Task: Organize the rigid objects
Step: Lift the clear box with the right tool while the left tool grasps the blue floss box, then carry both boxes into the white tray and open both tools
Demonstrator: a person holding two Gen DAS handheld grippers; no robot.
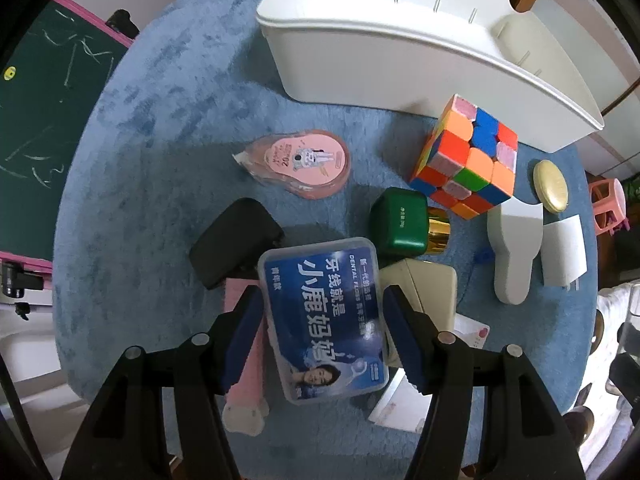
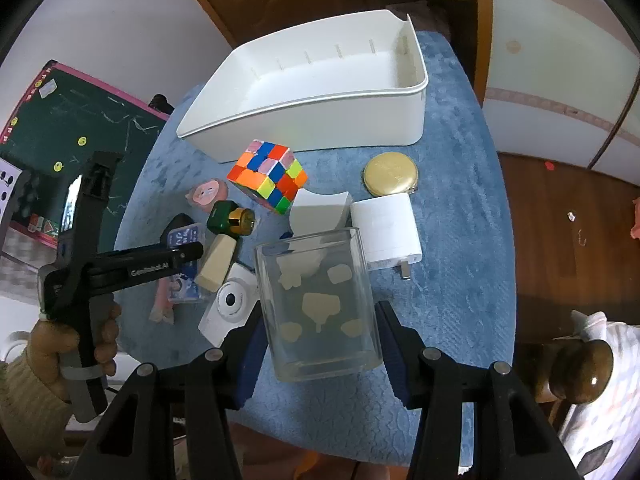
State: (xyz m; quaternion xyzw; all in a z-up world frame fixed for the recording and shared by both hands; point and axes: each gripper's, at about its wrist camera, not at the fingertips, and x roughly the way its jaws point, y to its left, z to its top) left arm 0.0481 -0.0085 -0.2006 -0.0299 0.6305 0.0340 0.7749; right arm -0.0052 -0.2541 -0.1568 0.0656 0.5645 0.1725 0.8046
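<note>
My left gripper (image 1: 322,336) is shut on a blue dental floss box (image 1: 324,320), its pads pressed to both long sides. My right gripper (image 2: 320,344) is shut on a clear square glass jar (image 2: 318,304) with pale stickers, held over the blue mat. The white storage bin (image 2: 320,116) stands at the back of the mat and is empty inside. A Rubik's cube (image 1: 468,160) sits in front of the bin. The left gripper (image 2: 188,252) shows in the right wrist view, held by a hand, with the floss box (image 2: 186,236) in its tip.
On the blue mat (image 1: 160,140) lie a pink correction tape (image 1: 300,164), a black case (image 1: 236,240), a green and gold bottle (image 1: 404,222), a beige block (image 1: 424,292), a gold compact (image 2: 390,174), a white charger (image 2: 386,232), a white camera (image 2: 230,308) and a pink strip (image 1: 244,360).
</note>
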